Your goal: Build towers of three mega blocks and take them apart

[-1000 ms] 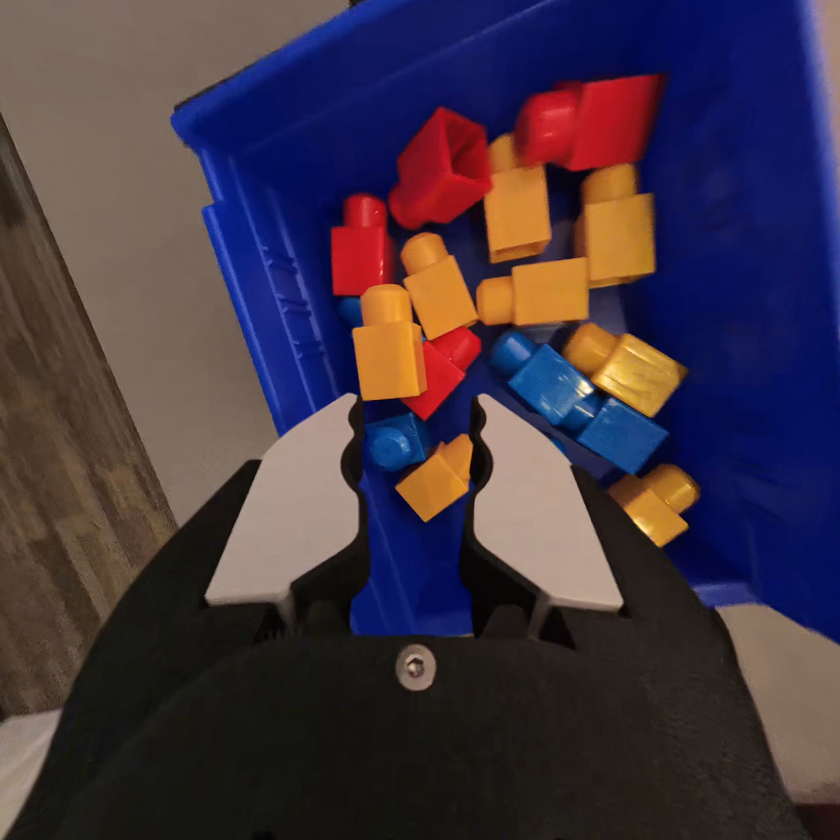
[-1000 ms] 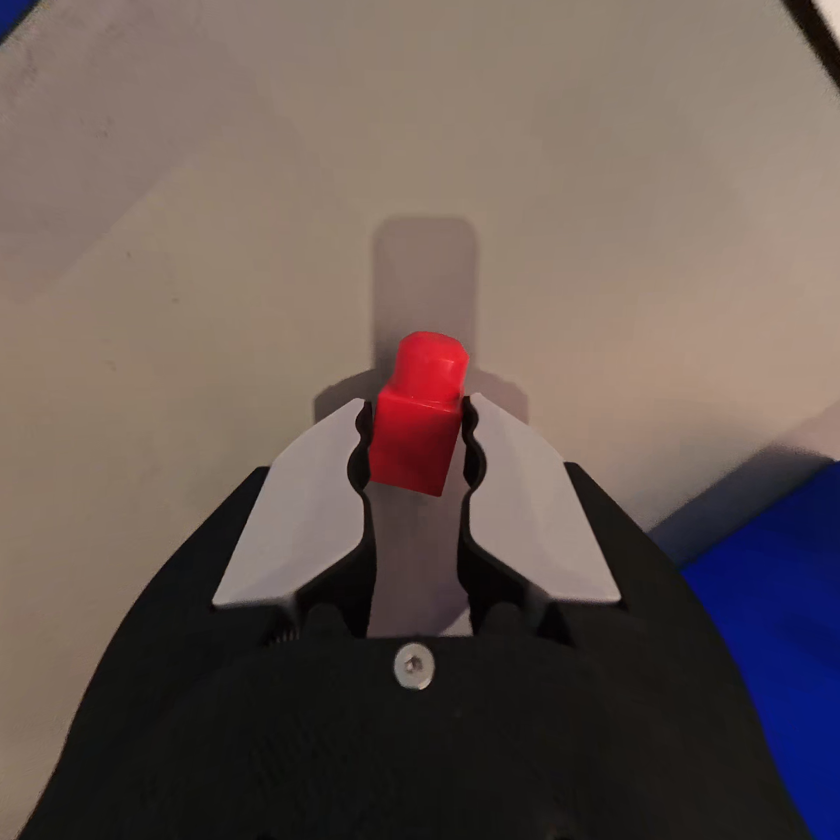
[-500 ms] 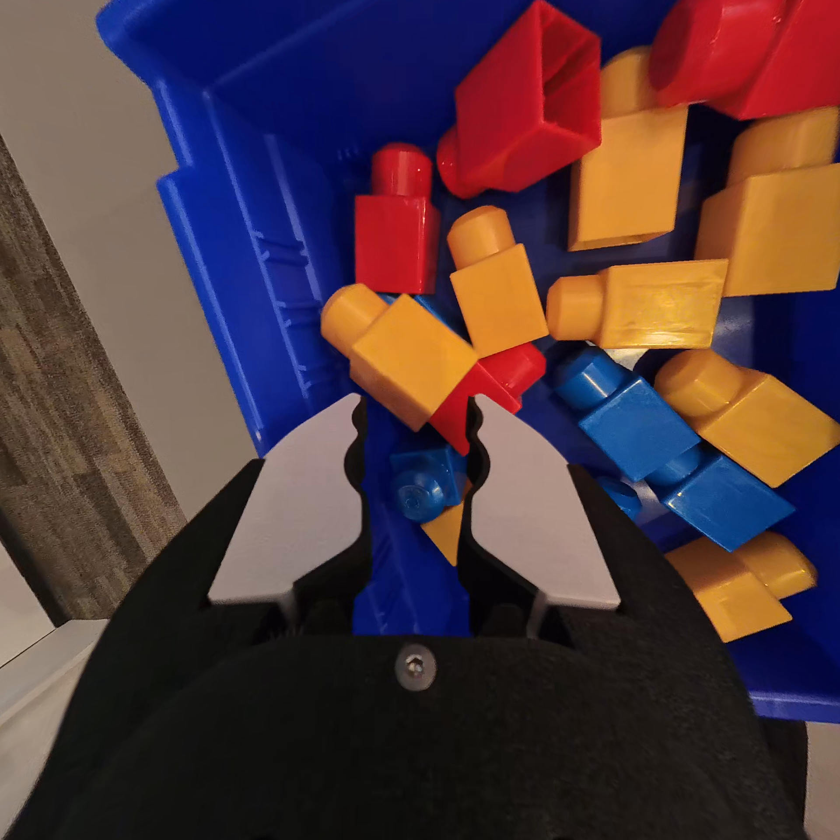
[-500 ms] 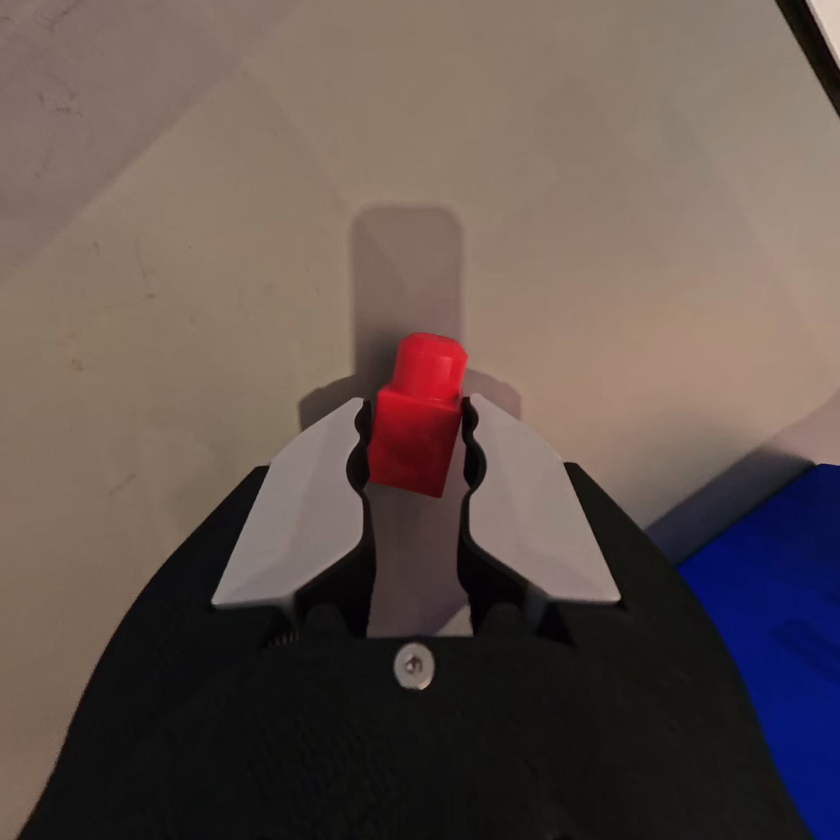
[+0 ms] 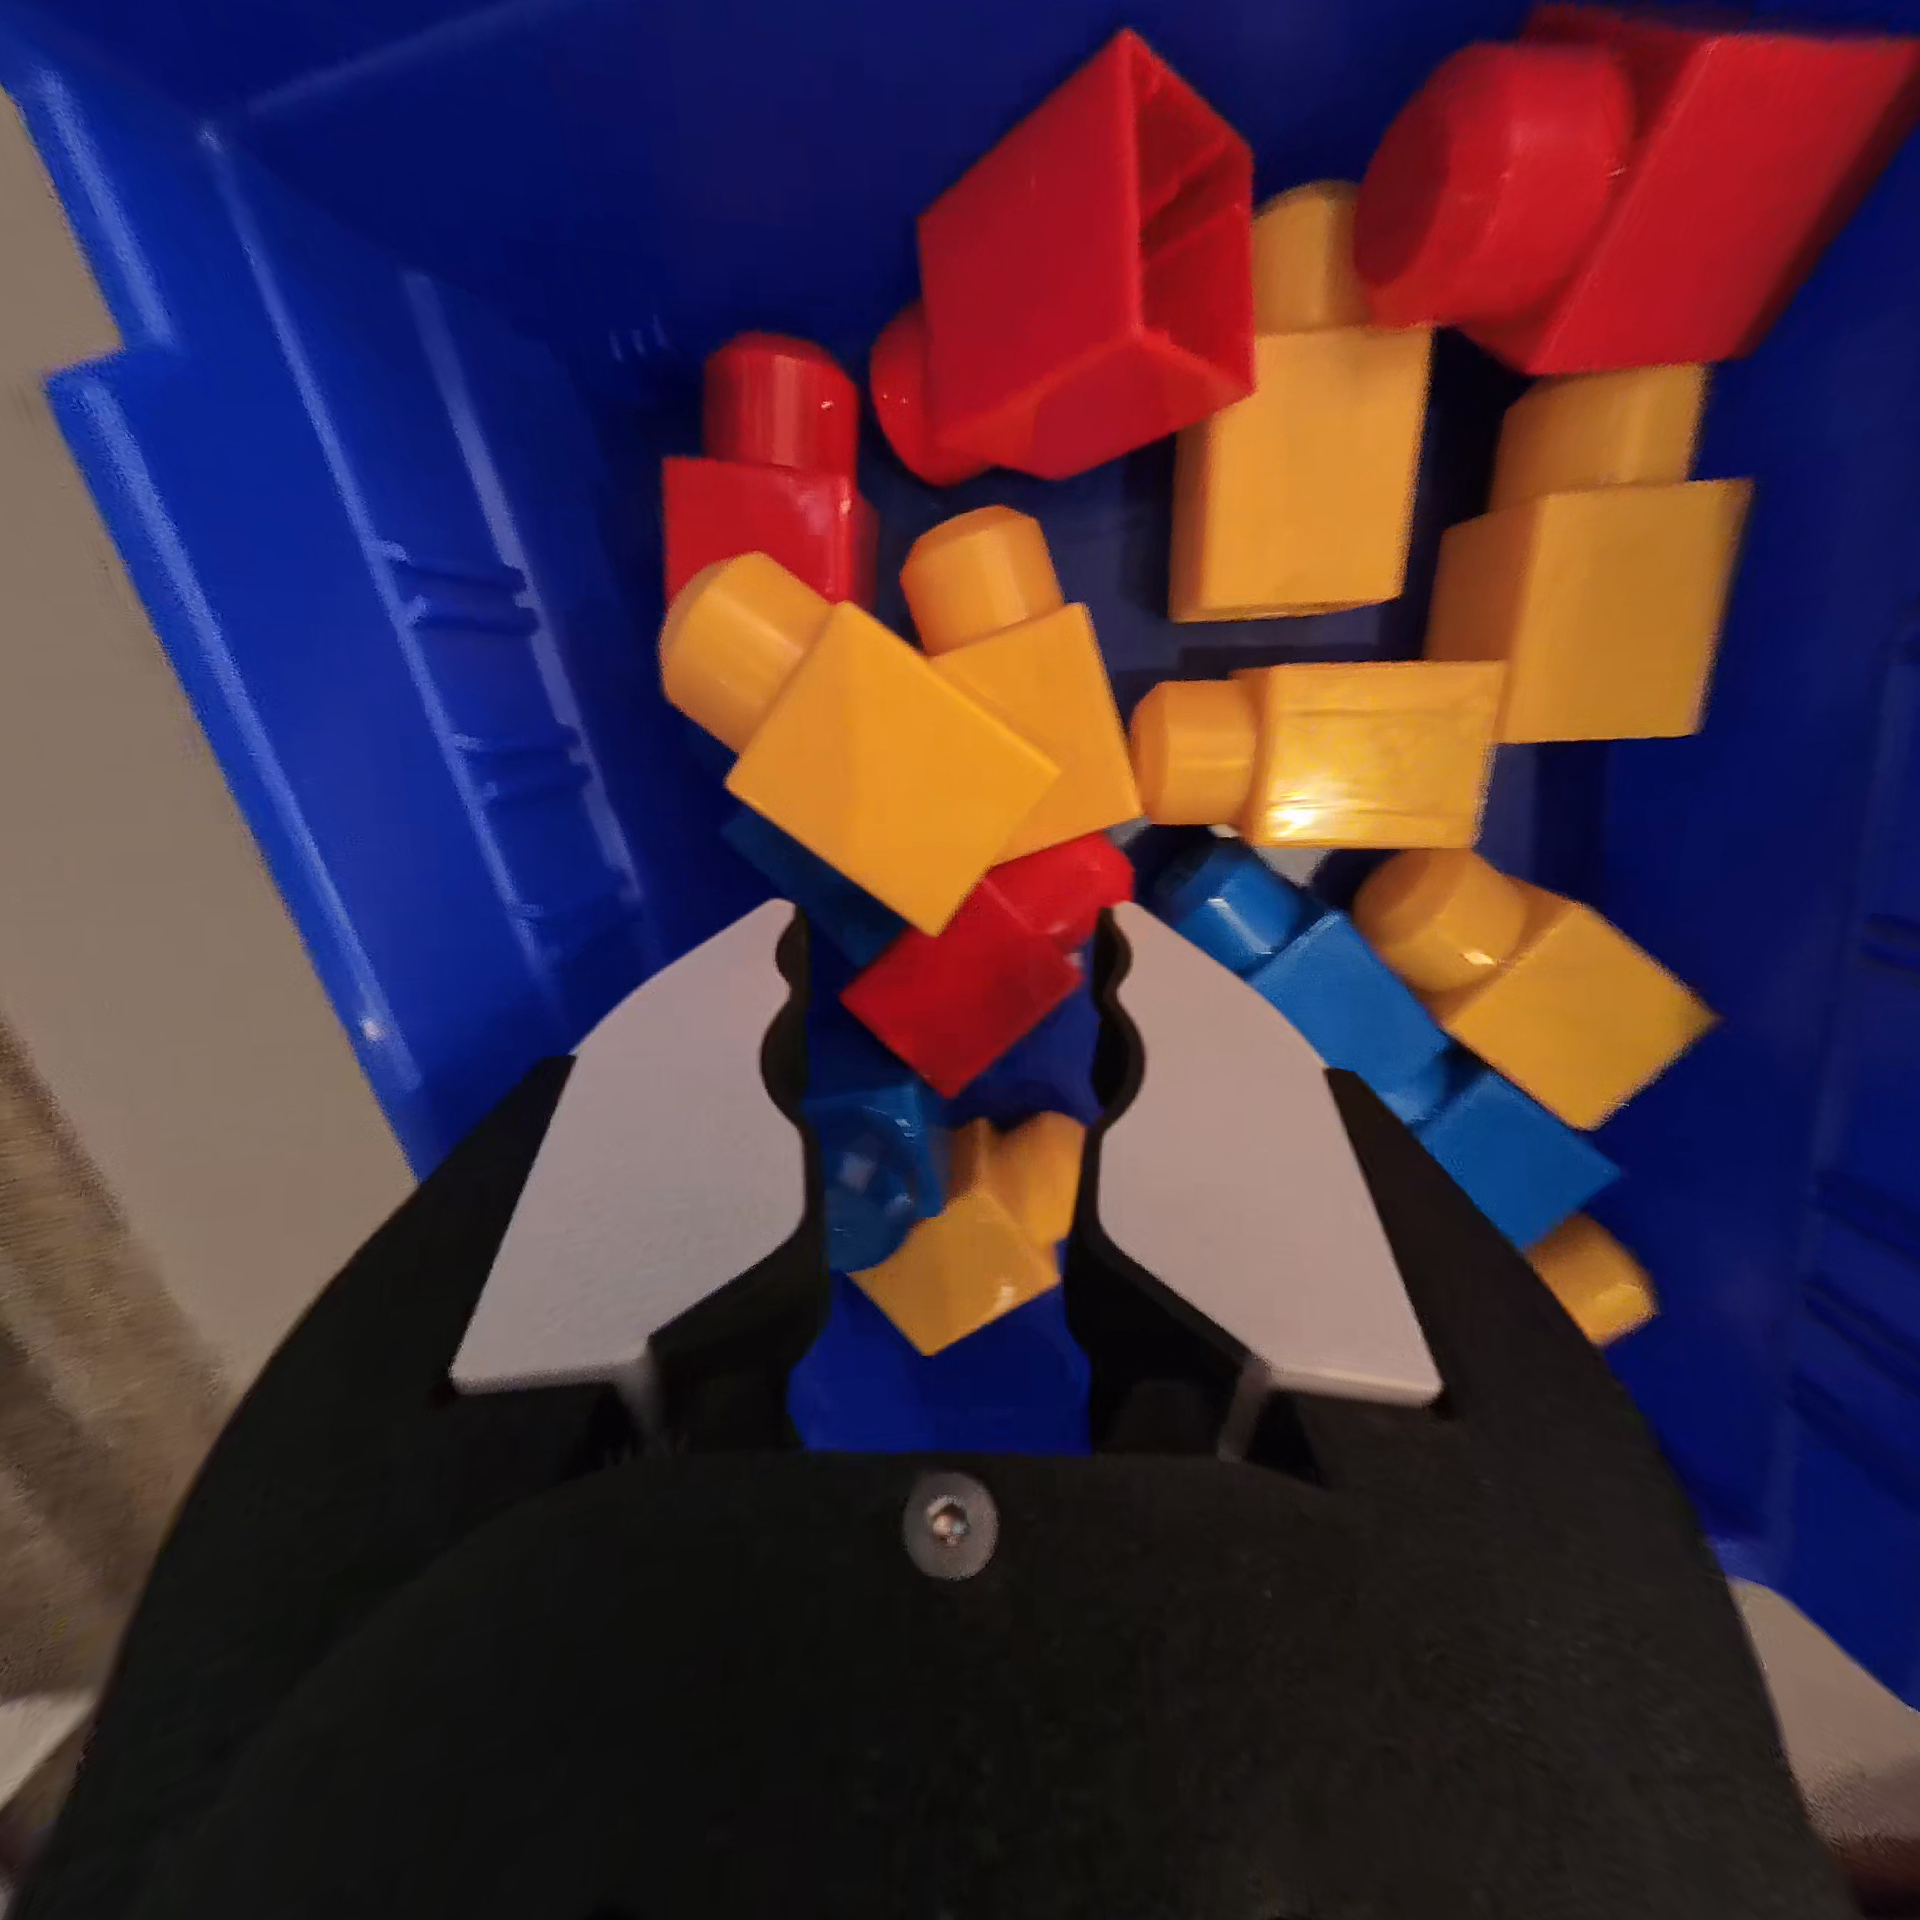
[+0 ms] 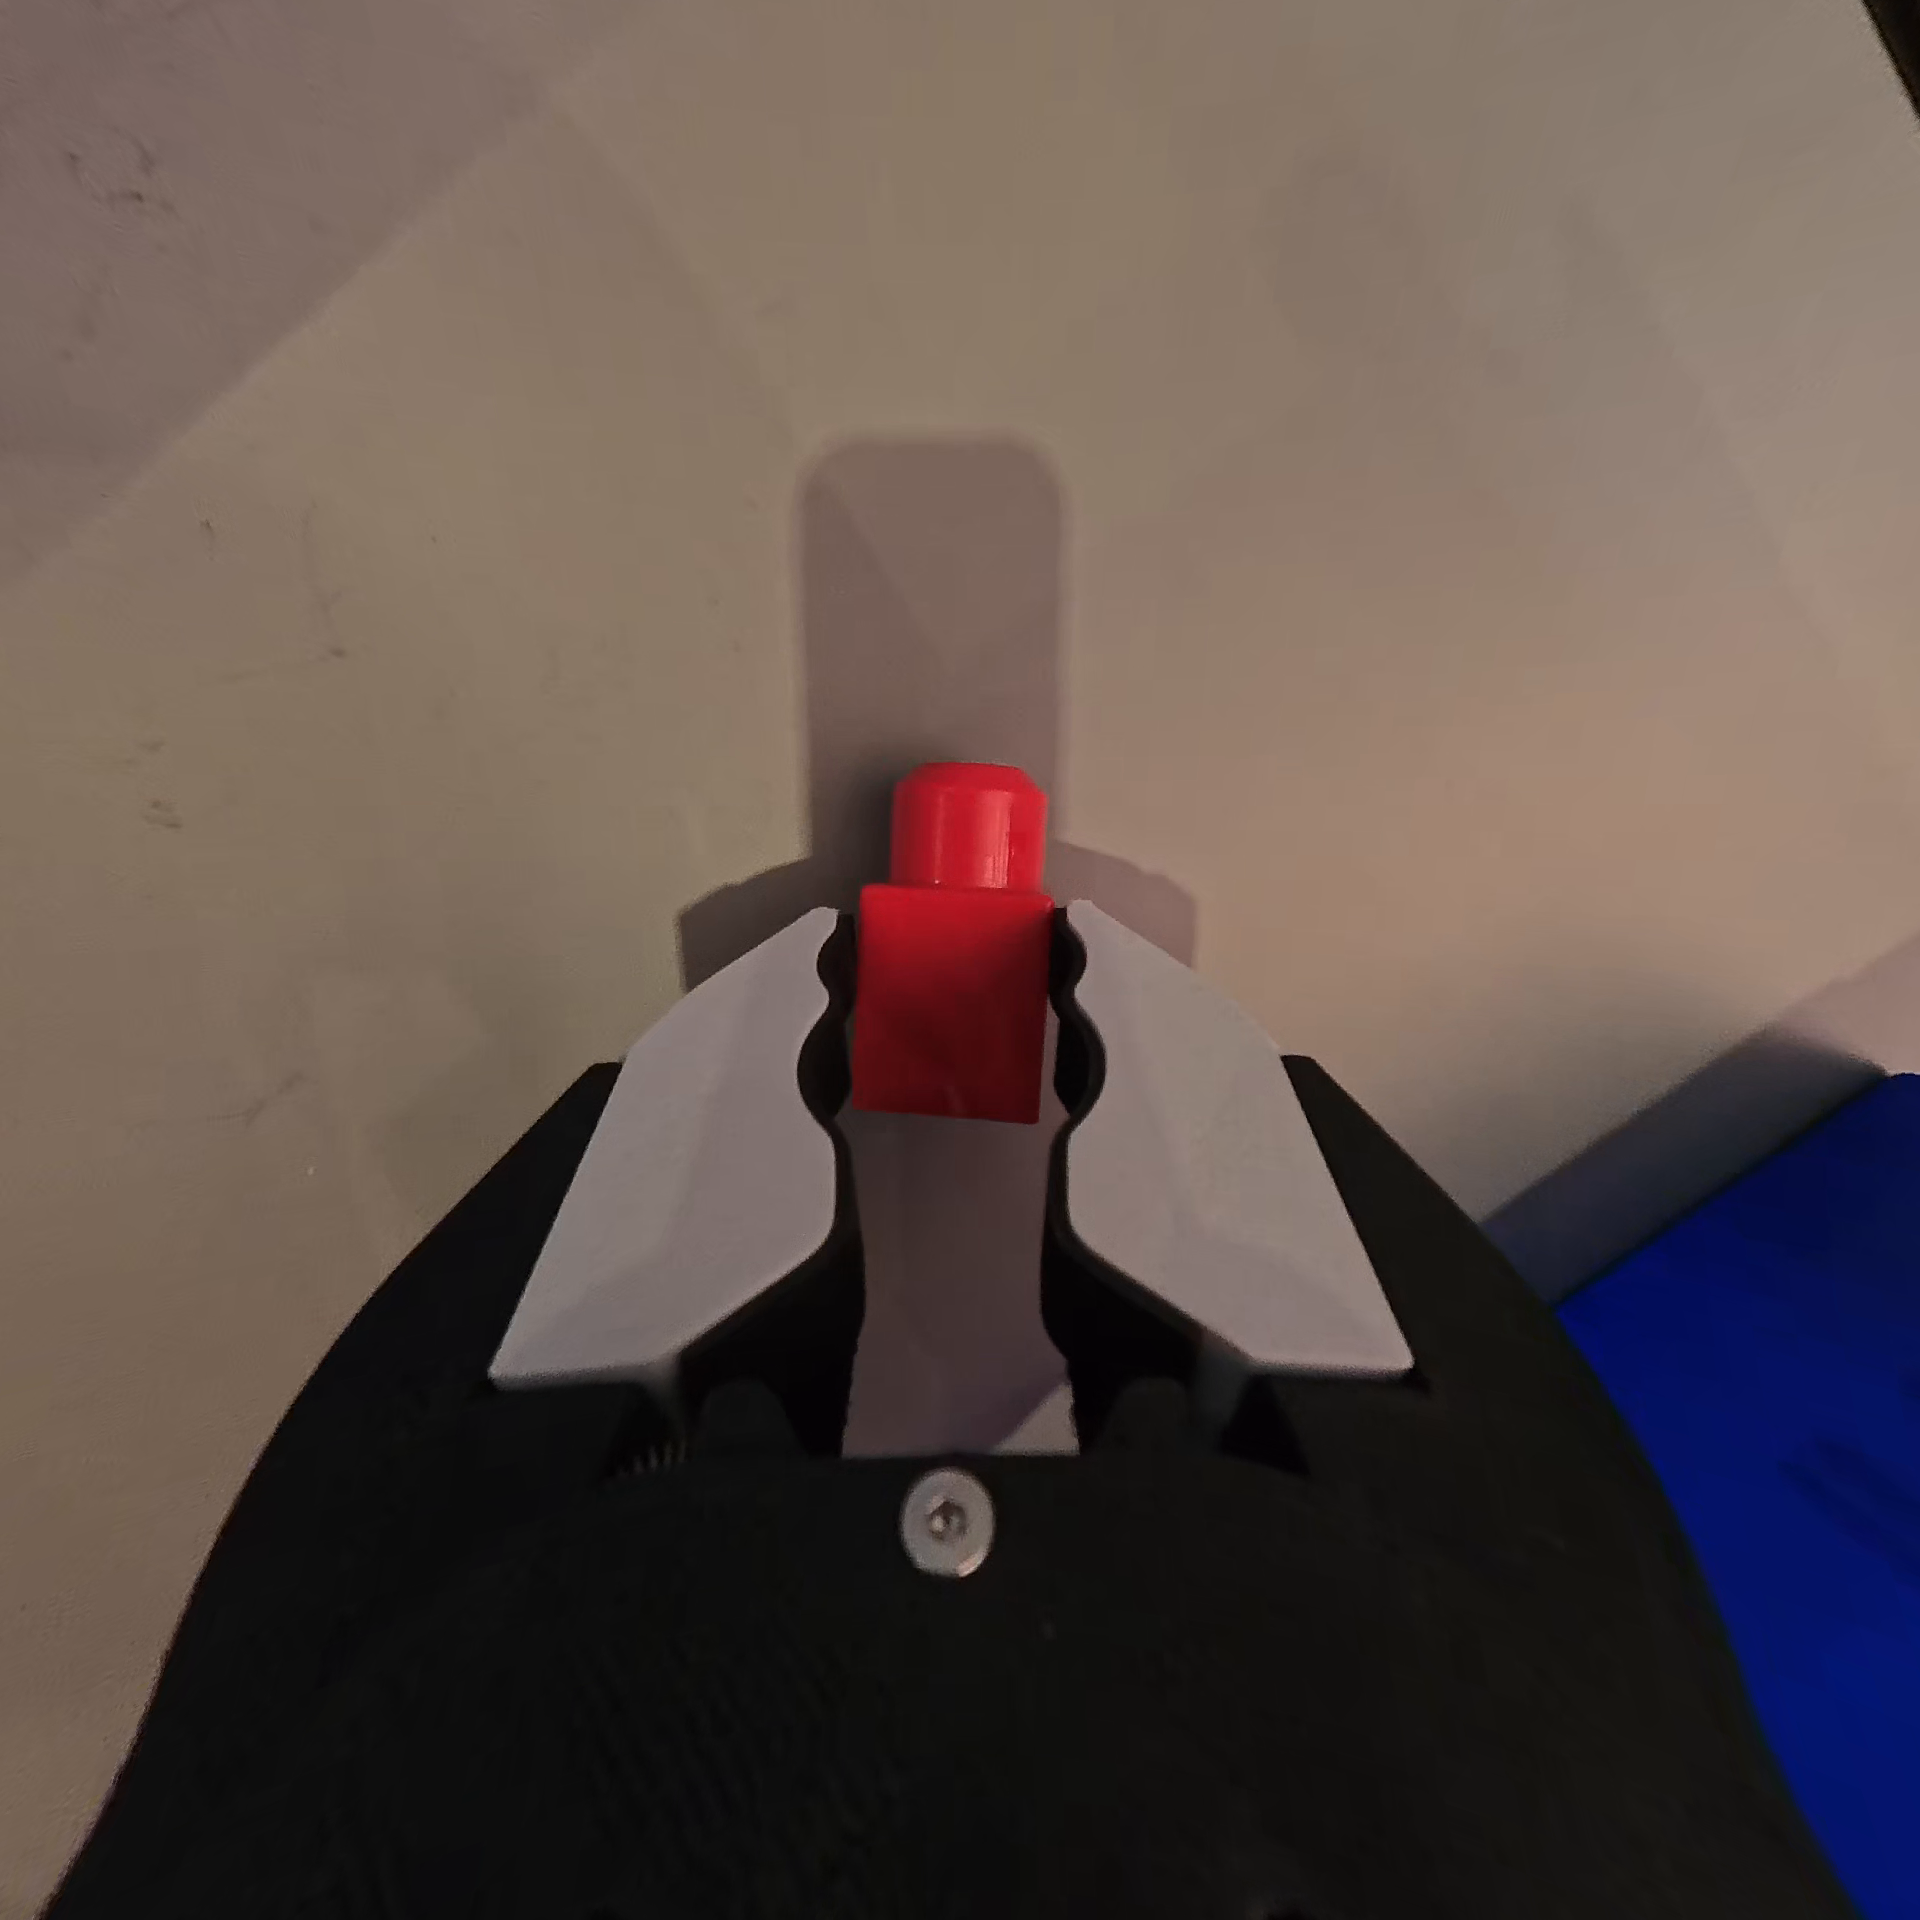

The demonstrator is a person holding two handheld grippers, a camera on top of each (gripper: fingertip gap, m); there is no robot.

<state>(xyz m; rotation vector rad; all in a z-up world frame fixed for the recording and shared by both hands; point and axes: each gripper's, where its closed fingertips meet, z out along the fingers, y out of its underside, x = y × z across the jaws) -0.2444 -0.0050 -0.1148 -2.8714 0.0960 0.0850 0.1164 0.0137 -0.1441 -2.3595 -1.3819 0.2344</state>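
1. Mega blocks fill your blue bin [image 5: 343, 644]: red, yellow and blue single-stud pieces lie jumbled on its floor, most on their sides, with one hollow red block [image 5: 1081, 301] turned so its open underside faces you.
2. Your left gripper [image 5: 951, 925] hangs over that heap with its jaws apart. A tilted red block [image 5: 966, 997] sits between the fingertips; it looks close to the right pad, with a clear gap on the left side, so nothing is clamped.
3. A yellow block [image 5: 883, 769] lies across the red one's upper edge and covers part of it. Below, a blue block [image 5: 868, 1174] and another yellow one [image 5: 987, 1236] are half hidden by the fingers.
4. This view is blurred, so block edges smear, and the bin's walls run off the frame at the top and right.
5. Your right gripper [image 6: 951, 914] is clamped on a single red block [image 6: 951, 997], stud pointing away from you, both pads pressing its sides.
6. Whether that block rests on the beige table [image 6: 416, 623] or hangs just above it cannot be told; its lower end gives no clue.
7. A corner of the bin [image 6: 1714, 1403] shows at the lower right, cut off by the frame.
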